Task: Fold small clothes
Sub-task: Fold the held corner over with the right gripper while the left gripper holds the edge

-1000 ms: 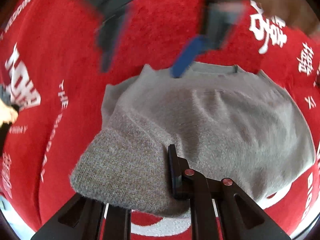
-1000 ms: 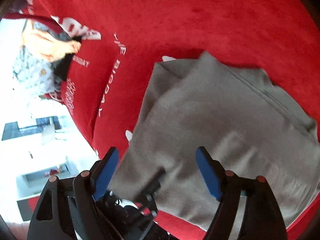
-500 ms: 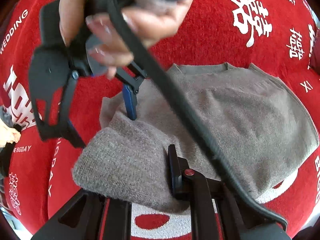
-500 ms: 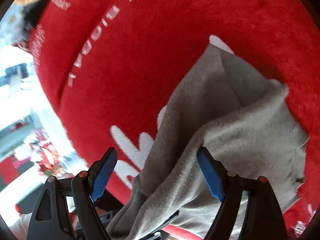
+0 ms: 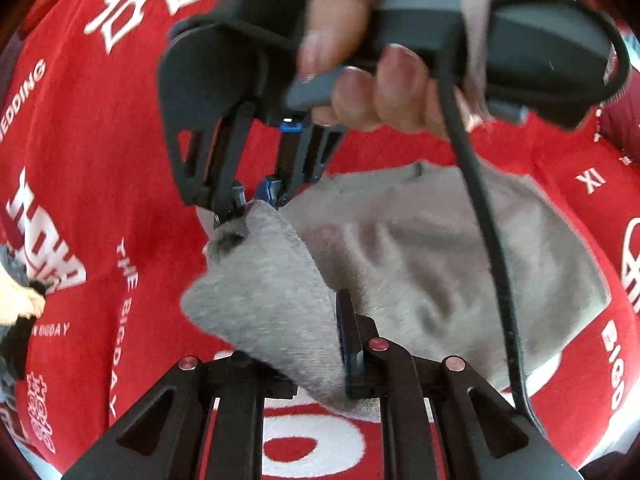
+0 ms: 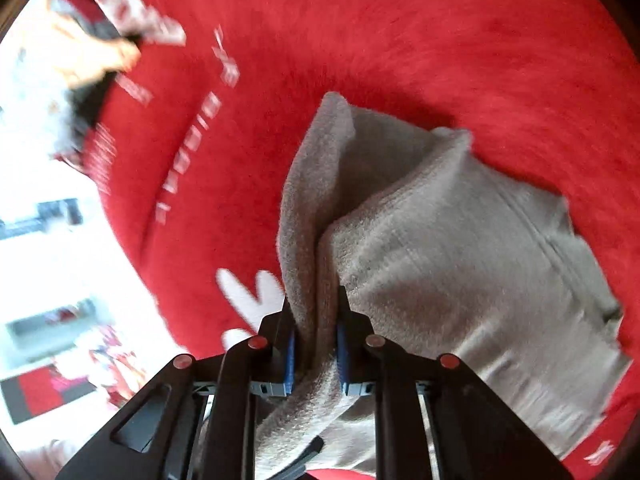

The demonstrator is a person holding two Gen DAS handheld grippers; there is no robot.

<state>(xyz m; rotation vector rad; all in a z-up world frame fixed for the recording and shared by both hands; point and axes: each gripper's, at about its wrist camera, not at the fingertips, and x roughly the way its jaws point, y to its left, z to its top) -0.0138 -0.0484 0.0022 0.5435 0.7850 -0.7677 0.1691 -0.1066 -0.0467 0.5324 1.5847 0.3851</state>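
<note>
Slippage worries me: my right gripper (image 6: pixel 316 344) is closing on the grey sweater's (image 6: pixel 460 264) edge above the red blanket (image 6: pixel 400 32), my left gripper (image 5: pixel 308 344) pinches another fold, and uneven pulling could undo both.

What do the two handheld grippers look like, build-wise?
Both are black plastic linkage frames with red pivot caps. The right gripper has blue ribbed pads on its fingers. Seen from the left gripper, it has a grey-and-black handle and a black cable looping from the handle.
</note>
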